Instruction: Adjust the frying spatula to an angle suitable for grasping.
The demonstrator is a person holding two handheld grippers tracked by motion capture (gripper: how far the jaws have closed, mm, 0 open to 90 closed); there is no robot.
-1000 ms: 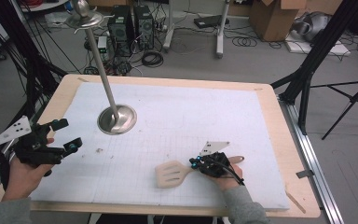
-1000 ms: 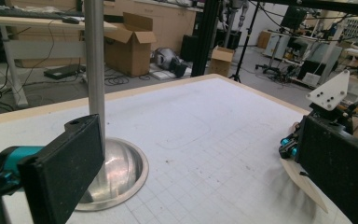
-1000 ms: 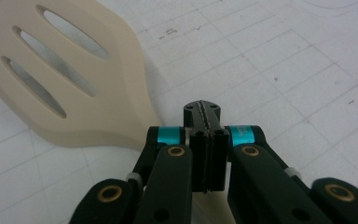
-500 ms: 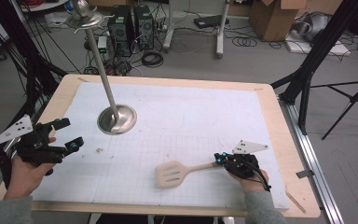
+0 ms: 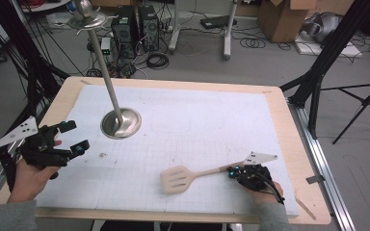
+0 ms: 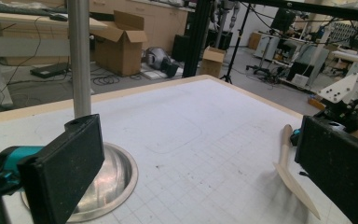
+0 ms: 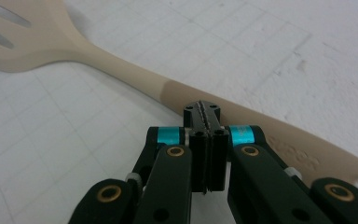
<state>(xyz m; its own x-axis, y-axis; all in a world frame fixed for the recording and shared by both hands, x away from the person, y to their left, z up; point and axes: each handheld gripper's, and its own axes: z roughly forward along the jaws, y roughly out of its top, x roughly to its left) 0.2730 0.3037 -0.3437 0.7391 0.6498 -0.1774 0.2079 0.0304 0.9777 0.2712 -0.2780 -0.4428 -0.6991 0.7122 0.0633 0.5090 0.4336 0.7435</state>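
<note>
In the high view, a pale slotted spatula (image 5: 192,175) lies flat on the white gridded mat (image 5: 197,125) near the front edge of the wooden table (image 5: 289,115), its blade pointing to the left and its handle running to the right. The right gripper (image 5: 232,171) sits at the handle end, low on the mat, with its jaws together and their tips at the handle. The left gripper (image 5: 72,137) is well apart from the spatula, at the left edge of the table, and its jaws are apart with nothing between them. A metal stand (image 5: 118,115) with a round base stands on the mat between the left gripper and the far edge. In the left gripper view, the two black jaws of the left gripper (image 6: 200,172) stand wide apart; the round base of the stand (image 6: 107,182) is just beyond the left jaw, and the spatula (image 6: 291,179) lies farther off near the right jaw, with the right gripper (image 6: 340,109) behind it. In the right gripper view, the jaws of the right gripper (image 7: 202,108) are pressed together and empty, and their tips are right against the side of the spatula handle (image 7: 242,119), which crosses behind them; whether they touch it I cannot tell. Some raised letters are on the handle at the right, but they are too faint to read.
</note>
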